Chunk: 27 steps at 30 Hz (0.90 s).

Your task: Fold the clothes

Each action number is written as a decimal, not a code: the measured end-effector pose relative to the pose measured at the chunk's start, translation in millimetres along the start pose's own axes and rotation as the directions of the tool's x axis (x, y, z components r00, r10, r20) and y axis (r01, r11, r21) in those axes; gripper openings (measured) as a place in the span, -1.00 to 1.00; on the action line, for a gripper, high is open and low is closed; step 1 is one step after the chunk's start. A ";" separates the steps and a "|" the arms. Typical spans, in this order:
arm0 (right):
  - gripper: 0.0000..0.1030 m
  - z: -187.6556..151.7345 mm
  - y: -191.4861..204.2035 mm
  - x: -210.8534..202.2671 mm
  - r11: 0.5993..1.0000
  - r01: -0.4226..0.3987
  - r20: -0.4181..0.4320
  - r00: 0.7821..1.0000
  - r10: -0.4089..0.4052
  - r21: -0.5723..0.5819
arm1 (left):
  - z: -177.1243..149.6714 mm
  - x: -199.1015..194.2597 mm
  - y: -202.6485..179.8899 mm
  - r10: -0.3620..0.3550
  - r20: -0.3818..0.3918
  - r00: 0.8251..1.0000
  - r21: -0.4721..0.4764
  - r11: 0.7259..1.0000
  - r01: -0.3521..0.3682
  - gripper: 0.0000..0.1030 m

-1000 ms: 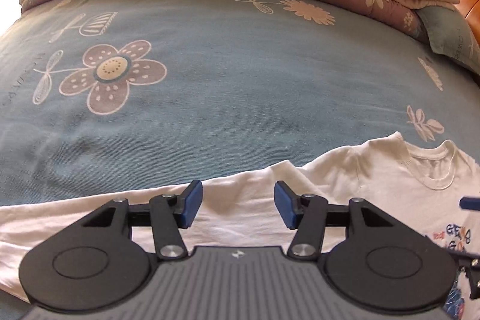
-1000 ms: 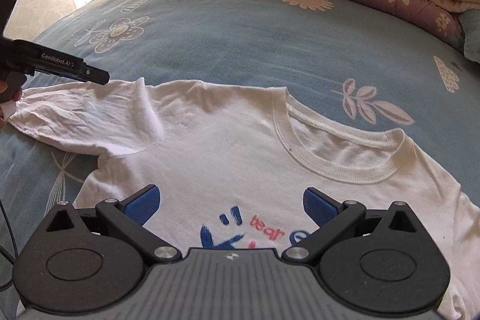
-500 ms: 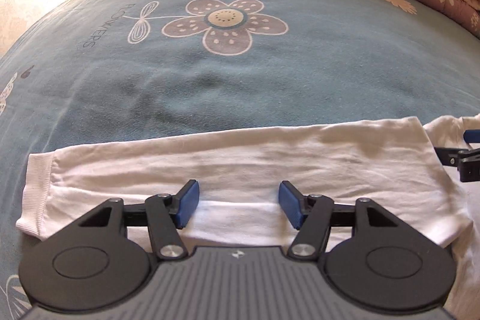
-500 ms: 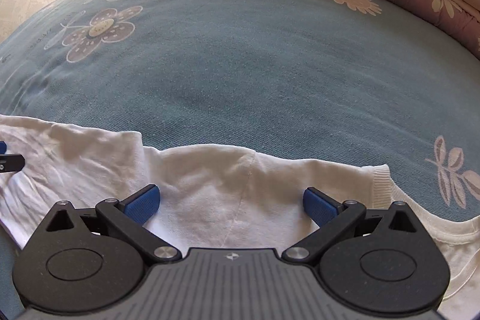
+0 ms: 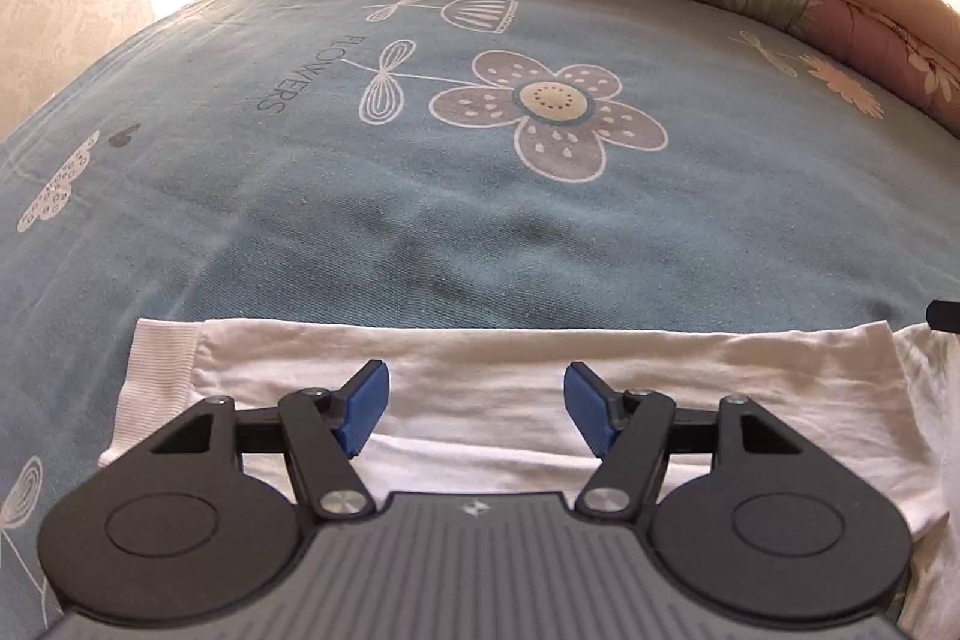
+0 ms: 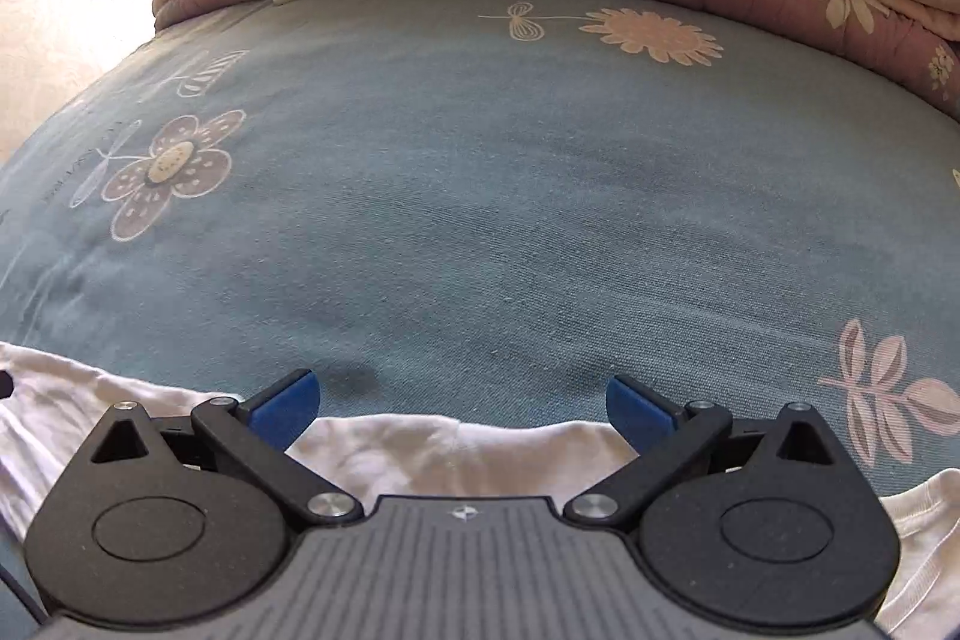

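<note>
White shirt [image 5: 540, 358] lies flat on the near part of the blue bed [image 5: 420, 220], left gripper [image 5: 477, 409] fingers just opened moderately over its sleeve, right gripper [image 6: 462, 409] fingers wide and empty at the far edge; thin, limp cloth, probably best pinched at cuff or seam.

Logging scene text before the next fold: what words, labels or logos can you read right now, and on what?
"FLOWERS": printed on the blue bedsheet beside the big flower, left wrist view.
Same word by the flower in the right wrist view: too blurred to read.
Small logo mark, no letters, on each hand-held gripper body.
White shirt: no print in view.
</note>
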State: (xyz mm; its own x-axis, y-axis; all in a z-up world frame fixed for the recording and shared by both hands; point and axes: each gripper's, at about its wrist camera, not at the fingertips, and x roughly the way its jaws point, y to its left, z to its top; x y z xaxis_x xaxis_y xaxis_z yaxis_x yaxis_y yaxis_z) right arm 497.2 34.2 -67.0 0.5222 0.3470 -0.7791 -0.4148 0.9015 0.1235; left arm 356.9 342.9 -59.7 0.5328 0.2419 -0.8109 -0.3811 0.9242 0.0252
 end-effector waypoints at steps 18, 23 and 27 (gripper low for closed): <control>1.00 -53.8 120.4 -35.7 0.923 -0.311 -0.089 0.950 0.299 -0.226 | -10.9 5.2 64.9 0.034 -0.004 0.999 0.030 0.999 -0.034 0.36; 1.00 -71.2 148.9 -15.0 0.923 -0.354 -0.175 0.929 0.328 -0.153 | -30.4 5.2 80.8 0.036 -0.034 0.999 0.067 0.997 -0.034 0.43; 1.00 -74.8 175.6 -17.2 0.888 -0.440 -0.200 0.890 0.410 -0.138 | -25.4 -2.1 75.2 0.072 -0.053 0.996 0.130 0.989 -0.065 0.35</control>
State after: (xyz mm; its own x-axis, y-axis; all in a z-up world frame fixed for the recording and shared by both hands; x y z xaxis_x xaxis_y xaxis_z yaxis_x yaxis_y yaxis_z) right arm 359.7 167.1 -77.9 0.1457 0.6265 -0.7657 -0.7004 0.6119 0.3674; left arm 307.9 404.4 -70.9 0.4629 0.2919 -0.8369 -0.3136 0.9371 0.1534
